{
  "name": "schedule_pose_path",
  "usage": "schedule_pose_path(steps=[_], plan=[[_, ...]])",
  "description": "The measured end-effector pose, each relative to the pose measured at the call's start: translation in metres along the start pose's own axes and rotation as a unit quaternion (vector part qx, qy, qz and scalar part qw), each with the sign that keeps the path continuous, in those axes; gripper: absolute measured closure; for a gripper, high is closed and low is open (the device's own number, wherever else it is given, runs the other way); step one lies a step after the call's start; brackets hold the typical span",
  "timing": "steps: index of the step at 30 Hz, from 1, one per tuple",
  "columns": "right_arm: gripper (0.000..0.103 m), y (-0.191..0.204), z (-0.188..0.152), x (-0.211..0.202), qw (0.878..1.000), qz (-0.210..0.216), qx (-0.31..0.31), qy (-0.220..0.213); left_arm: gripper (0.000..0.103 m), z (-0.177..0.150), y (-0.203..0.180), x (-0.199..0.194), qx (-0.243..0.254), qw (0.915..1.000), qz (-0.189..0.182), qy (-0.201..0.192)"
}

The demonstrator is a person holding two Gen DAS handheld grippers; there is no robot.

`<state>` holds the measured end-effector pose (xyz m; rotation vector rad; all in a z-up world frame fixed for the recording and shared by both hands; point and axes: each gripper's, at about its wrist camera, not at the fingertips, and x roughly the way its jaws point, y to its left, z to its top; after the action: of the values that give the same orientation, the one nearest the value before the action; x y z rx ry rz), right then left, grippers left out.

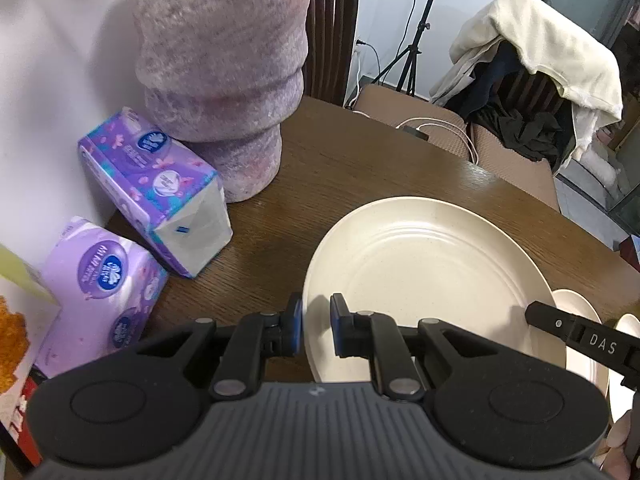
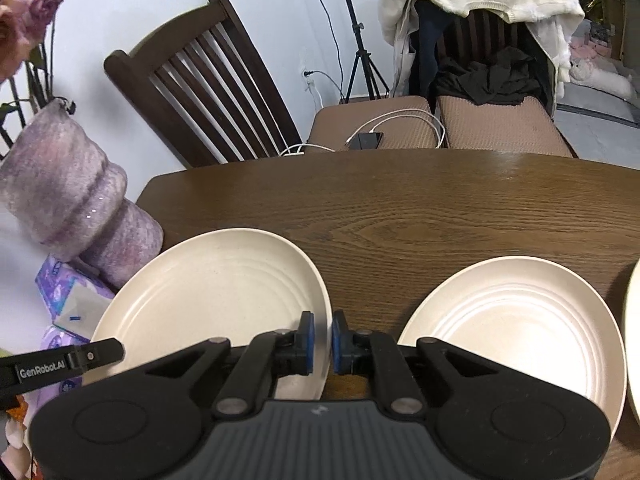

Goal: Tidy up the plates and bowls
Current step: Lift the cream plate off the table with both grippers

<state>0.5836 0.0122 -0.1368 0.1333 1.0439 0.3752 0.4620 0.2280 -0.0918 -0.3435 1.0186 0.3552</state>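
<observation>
A large cream plate [image 1: 432, 292] [image 2: 216, 296] is held by its rim from both sides. My left gripper [image 1: 316, 328] is shut on the plate's left rim, with the blue pads either side of the edge. My right gripper [image 2: 322, 340] is shut on the opposite rim. Each view shows the other gripper's black finger [image 1: 568, 332] [image 2: 80, 360] across the plate. The plate looks slightly raised above the brown wooden table [image 2: 420, 208]. A second cream plate [image 2: 516, 332] lies flat on the table to the right. The edge of a third plate [image 2: 634, 340] shows at the far right.
A tall purple felt-covered vase [image 1: 224, 72] and two purple tissue packs [image 1: 156, 188] [image 1: 100, 292] stand at the table's left edge by the wall. Beyond the table are a dark wooden chair [image 2: 200, 88], a cushioned seat with a phone and cables [image 2: 368, 138], a tripod, and a chair draped with clothes [image 2: 480, 20].
</observation>
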Motion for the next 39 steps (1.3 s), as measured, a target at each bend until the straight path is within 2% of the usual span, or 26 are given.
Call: schedule_pose_path(steps=[21,39], plan=[[0.094,0.015,-0.037,-0.067,0.999,-0.012,0.023,-0.029,0.089,-0.026,0.014,-0.065,0.011,0.9992,-0.033,-0.021],[0.094,0.024,-0.076,-0.156,0.996,-0.034,0.038,-0.077,0.089,-0.056,0.015,-0.14,0.037,0.9956,-0.071,-0.048]])
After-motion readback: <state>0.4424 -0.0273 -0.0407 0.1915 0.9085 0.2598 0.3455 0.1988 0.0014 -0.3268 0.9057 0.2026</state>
